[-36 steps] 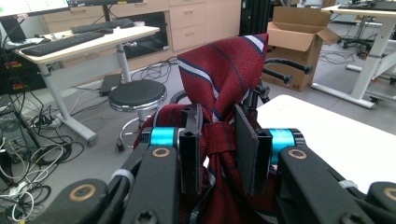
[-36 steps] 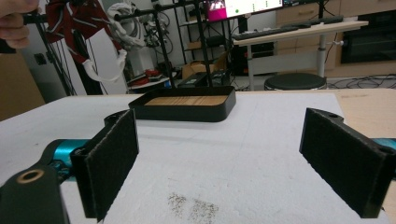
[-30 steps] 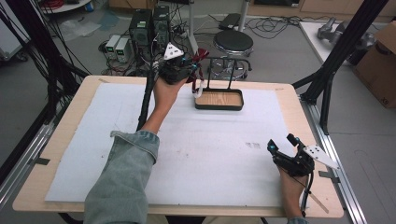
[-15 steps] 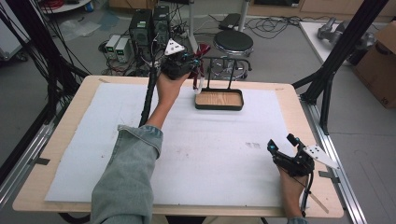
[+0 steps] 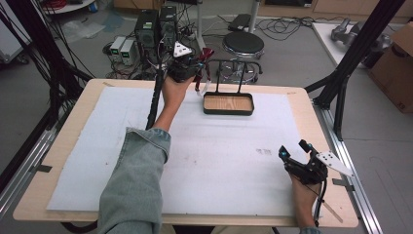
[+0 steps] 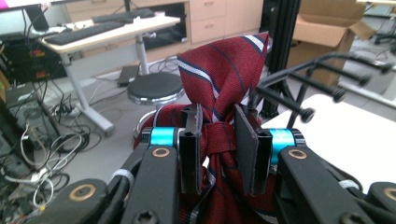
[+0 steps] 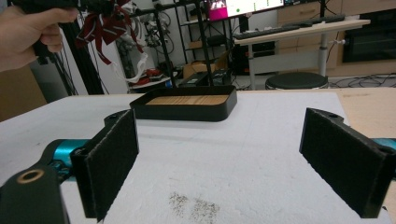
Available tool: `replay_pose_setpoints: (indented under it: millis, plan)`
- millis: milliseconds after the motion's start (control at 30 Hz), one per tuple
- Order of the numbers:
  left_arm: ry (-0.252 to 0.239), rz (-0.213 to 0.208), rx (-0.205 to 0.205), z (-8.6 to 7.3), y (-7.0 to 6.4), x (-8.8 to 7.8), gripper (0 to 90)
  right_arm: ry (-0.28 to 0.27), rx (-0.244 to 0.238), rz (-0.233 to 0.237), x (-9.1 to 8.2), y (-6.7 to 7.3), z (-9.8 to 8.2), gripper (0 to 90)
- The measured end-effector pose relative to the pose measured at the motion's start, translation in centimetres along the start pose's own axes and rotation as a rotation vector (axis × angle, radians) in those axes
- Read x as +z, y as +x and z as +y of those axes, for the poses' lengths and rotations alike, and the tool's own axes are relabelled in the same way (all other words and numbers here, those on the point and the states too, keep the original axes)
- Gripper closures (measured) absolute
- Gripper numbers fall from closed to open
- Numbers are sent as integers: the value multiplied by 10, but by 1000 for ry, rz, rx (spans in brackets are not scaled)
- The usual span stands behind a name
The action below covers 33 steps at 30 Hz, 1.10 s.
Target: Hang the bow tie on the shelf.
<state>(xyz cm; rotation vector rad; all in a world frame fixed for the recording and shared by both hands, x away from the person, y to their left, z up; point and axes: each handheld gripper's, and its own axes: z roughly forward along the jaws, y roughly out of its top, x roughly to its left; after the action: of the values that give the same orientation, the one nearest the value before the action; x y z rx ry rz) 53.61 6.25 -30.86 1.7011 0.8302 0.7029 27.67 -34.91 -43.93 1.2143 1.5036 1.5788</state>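
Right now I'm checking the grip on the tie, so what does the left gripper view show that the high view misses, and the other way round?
Left gripper view: the left tool pinches the red striped tie at its knot, and the blue and white stripes are plain. High view: the right tool rests open on the white mat, apart from the wooden tray. Both: the tie, the black rack and the round stool.

Dark red tie (image 6: pixel 224 70) with thin navy and white diagonal stripes. Black tray (image 5: pixel 228 110) with a light wood-grain floor, black rack (image 5: pixel 229 73) (thin rods). Black gripper pads (image 7: pixel 112 158), turquoise collars behind them. White table sheet (image 5: pixel 219 161) with grey speckles, pale wood table rim (image 5: pixel 311 112). Faded blue denim sleeve (image 5: pixel 134 190).
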Motion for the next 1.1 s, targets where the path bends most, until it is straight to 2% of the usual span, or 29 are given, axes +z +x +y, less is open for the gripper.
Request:
replay_pose_setpoints:
  millis: [100,500,800,933,1067,1100]
  plan:
    - [29,36,34,-5,-1,4,720,0,1,0,0,0,0,108]
    - [73,35,39,-18,-5,18,719,0,-1,6,0,0,0,108]
    - [76,37,42,-24,-4,19,707,0,0,6,0,0,0,108]
    - [68,35,40,-28,-5,20,674,-1,-1,7,0,0,0,108]
    - [75,35,69,-28,-5,20,652,2,1,7,0,1,0,109]
    - [73,37,65,-28,-5,20,648,3,1,8,0,1,0,109]
